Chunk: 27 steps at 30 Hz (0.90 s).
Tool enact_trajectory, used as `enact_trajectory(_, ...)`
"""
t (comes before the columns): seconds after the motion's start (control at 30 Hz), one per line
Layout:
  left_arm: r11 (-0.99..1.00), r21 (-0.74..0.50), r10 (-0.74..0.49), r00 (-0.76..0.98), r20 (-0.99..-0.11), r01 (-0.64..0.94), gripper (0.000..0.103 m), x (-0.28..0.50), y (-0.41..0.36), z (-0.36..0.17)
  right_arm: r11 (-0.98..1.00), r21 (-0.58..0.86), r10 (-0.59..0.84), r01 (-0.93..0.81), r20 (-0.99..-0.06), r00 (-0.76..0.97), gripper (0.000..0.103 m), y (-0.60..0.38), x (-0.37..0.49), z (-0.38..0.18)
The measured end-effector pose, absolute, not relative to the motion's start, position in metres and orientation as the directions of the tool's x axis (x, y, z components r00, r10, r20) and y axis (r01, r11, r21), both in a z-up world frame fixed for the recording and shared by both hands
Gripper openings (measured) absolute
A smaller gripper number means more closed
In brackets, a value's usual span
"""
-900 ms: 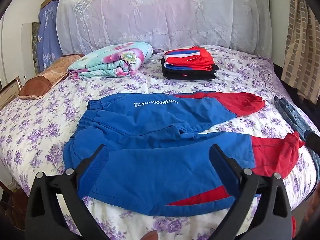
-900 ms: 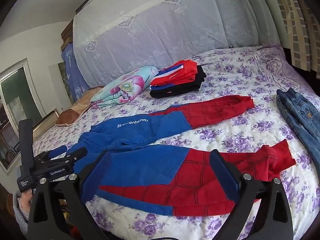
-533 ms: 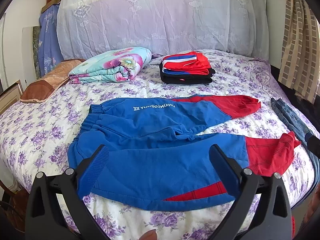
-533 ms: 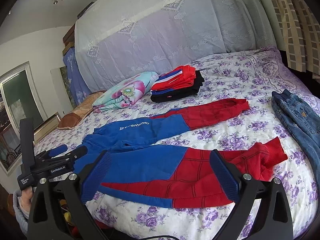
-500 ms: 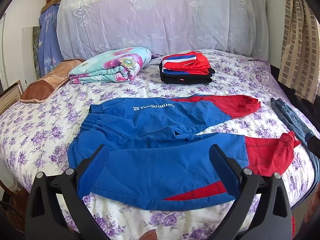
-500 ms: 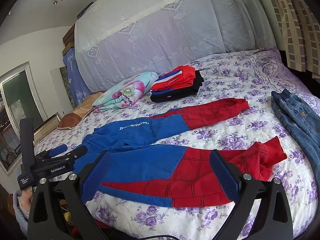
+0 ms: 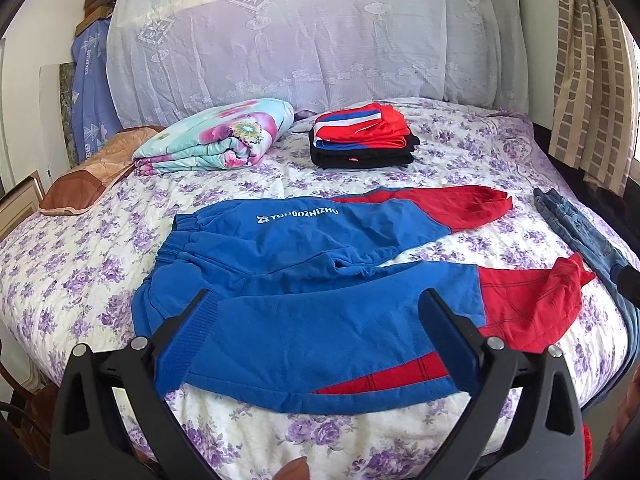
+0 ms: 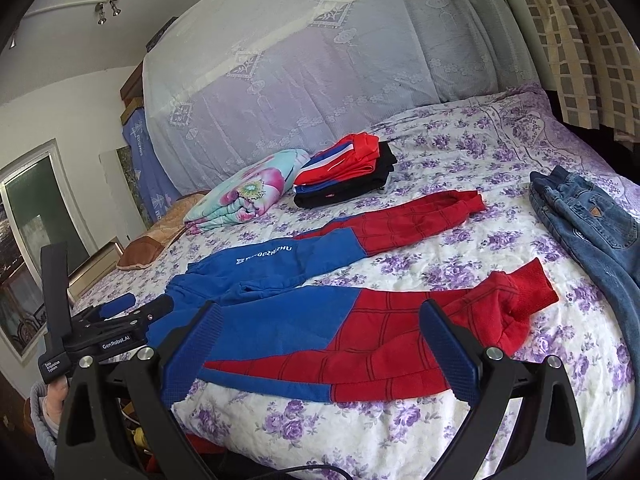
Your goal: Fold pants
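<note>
While the pants point(image 7: 304, 280) lie spread flat across the near half of the bed point(image 7: 80, 272), nothing grips them. They are blue at the waist and thighs and red toward the cuffs, with white lettering on the far leg. The waistband sits toward the left, and both legs run out to the right, splayed apart so the flowered cover shows between them. The near leg lies along the bed's front edge, its red cuff bunched and partly turned over; the far leg stretches straight, its cuff flat.

Both sets of tongs hover above the near leg, apart from the cloth. The left gripper point(image 7: 318, 320) has its jaws spread wide with nothing between them, over the blue part of the leg. The right gripper point(image 8: 320, 332) is likewise spread wide and empty, over the seam where blue meets red. From the right wrist view, the left gripper shows at the lower left beside the waistband, with a hand point(image 8: 54, 400) below it.

Past the pants, a stack of folded clothes point(image 7: 362, 136), red and blue on black, rests near the middle of the bed, with a folded floral blanket point(image 7: 216, 140) just beside it on the left. Jeans point(image 8: 592, 228) lie along the right edge, well apart from the red cuffs. A lace net point(image 7: 304, 32) hangs behind the bed.
</note>
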State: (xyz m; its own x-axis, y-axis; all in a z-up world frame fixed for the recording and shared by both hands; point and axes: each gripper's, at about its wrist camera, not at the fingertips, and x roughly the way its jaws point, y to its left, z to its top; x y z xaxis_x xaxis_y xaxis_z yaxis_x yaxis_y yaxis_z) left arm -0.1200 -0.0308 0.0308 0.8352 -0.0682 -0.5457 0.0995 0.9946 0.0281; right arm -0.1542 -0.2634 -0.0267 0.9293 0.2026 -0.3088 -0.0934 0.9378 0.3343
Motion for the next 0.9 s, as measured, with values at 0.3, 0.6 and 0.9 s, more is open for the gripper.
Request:
enact_trajectory(0.3, 0.995, 0.028, -0.069, 0.836, -0.545, 0.1, 0.098, -0.1206, -0.031, 0.0305, 0.941, 0.325, 0.202, -0.098, -0.303, 0.931, 0.099, -0.2639, -0.1565, -0.0262)
enact_trajectory(0.6, 0.995, 0.027, -0.069, 0.834, -0.548, 0.1, 0.098, -0.1205, -0.0296, 0.03, 0.926, 0.367, 0.224, -0.089, -0.344, 0.912, 0.099, -0.263, -0.1537, -0.0253)
enact_trajectory(0.9, 0.995, 0.027, -0.069, 0.834, -0.547, 0.099, 0.098, -0.121, -0.0297, 0.0302, 0.938, 0.333, 0.21, -0.097, -0.323, 0.923, 0.099, -0.2611, -0.1546, -0.0249)
